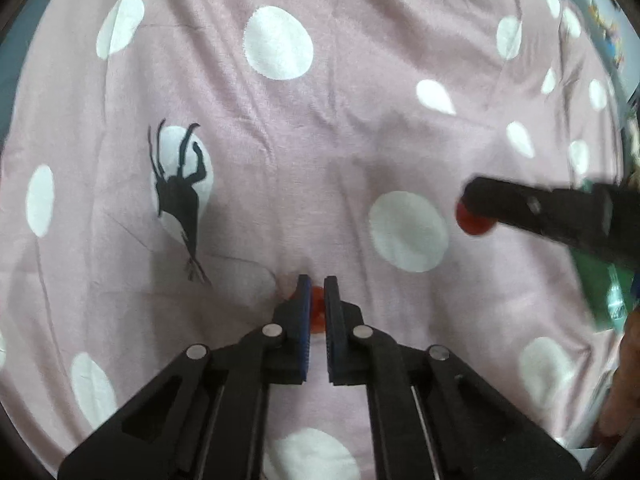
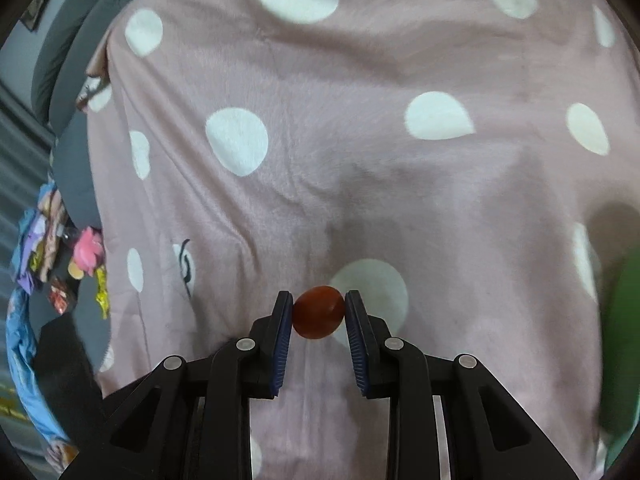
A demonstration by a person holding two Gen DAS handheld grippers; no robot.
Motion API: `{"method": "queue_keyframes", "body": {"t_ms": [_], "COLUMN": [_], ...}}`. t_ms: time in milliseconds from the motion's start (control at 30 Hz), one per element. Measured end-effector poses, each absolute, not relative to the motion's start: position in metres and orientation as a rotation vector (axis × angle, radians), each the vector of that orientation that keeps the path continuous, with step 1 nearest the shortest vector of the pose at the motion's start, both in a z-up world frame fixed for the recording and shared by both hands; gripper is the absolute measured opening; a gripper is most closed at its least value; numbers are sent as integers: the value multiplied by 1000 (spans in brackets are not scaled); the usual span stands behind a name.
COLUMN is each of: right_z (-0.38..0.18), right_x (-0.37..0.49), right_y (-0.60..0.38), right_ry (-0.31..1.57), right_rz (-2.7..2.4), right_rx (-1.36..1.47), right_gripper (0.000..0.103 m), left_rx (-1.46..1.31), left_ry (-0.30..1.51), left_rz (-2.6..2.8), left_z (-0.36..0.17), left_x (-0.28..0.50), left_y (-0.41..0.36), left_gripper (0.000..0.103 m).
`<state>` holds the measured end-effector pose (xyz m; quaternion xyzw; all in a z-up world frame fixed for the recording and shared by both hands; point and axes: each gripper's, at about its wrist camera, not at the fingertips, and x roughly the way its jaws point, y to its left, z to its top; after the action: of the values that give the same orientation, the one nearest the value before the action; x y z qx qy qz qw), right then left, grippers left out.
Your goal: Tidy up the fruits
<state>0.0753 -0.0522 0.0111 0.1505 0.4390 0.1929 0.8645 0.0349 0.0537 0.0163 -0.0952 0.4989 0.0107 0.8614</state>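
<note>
While pinched, smooth oval red fruit (image 2: 318,312), fuzzy dotted blanket (image 2: 360,152)

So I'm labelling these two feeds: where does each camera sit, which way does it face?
Left wrist: on the left gripper, looking down along its fingers at the pink spotted blanket; a small red fruit sits between its pads.
Right wrist: on the right gripper, angled down at the same blanket, pads clamped on a red fruit.
Shared: the blanket; the right gripper and its fruit also show in the left view.

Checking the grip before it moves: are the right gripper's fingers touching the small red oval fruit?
Touching. The right wrist view shows the small red oval fruit pinched between both blue-padded fingers, no gap either side.
</note>
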Motion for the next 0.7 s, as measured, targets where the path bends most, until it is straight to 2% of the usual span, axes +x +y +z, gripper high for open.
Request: {"method": "queue_keyframes", "body": {"t_ms": [300,367,433,500,700], "right_z": [25,28,31,32,35], "right_x": [36,34,33,32,30], "right_y": [-80,-82,-84,-88,-94], "right_ry": [838,824,811,808,796], "right_rz": [355,346,338,341,352], "right_rx": [348,350,348,359,388], "right_gripper": [29,29,29,29,29], "left_rx": [-273,-284,-316,-323,-405], "left_ry": [996,1032,1076,1095,1152], "left_rz": [-34,-16,-15,3,81], "left_z": [48,49,46,45,28], "left_x": [30,32,31,30,34], "left_y": [62,63,64,61,53], "left_gripper": [6,12,26,35,34]}}
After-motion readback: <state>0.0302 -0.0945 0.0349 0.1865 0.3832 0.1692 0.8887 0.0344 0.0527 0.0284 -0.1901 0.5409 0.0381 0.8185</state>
